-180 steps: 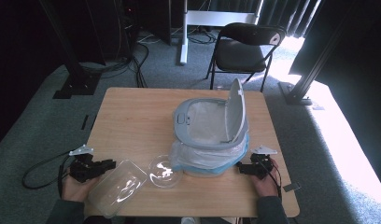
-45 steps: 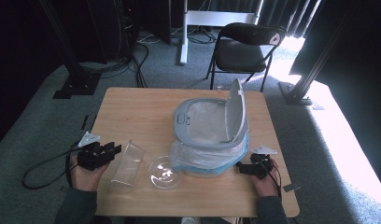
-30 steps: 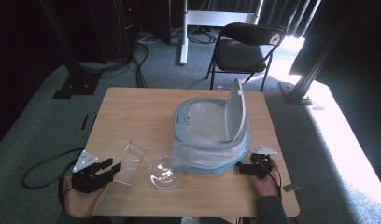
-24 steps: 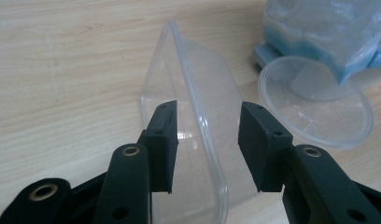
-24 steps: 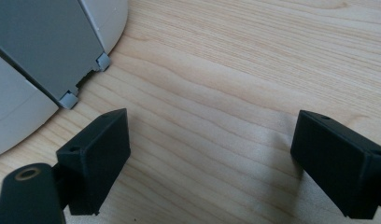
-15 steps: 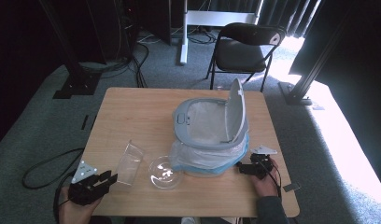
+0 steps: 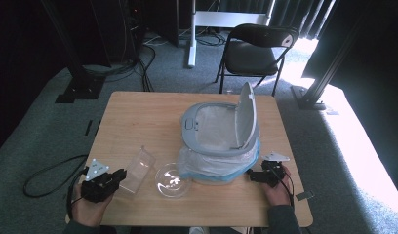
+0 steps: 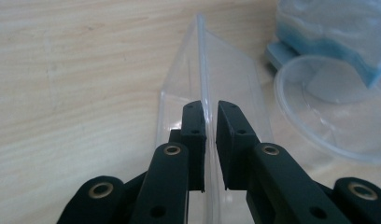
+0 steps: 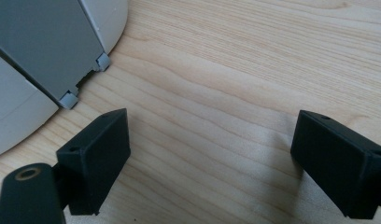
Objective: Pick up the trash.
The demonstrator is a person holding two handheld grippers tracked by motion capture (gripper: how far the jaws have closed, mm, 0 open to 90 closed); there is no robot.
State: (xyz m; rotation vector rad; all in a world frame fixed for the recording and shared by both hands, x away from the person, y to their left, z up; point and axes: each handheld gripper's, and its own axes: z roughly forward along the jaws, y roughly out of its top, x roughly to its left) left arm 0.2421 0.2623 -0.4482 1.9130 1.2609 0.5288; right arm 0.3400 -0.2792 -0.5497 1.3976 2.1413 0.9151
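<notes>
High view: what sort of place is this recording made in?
Probably a lab or studio recording space, not a home: dark curtains, metal frame posts bolted around the wooden table, loose cables on carpet, a folding chair.

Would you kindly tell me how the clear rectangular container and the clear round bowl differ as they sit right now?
The clear rectangular container is straight-walled and angular; the clear round bowl is circular. The container has one thin wall between the left gripper, whose jaws have just been closing nearly together around it; the bowl lies free of both grippers. The container lies left of the bowl, which lies against the bagged bin. Both are transparent plastic on the table.
</notes>
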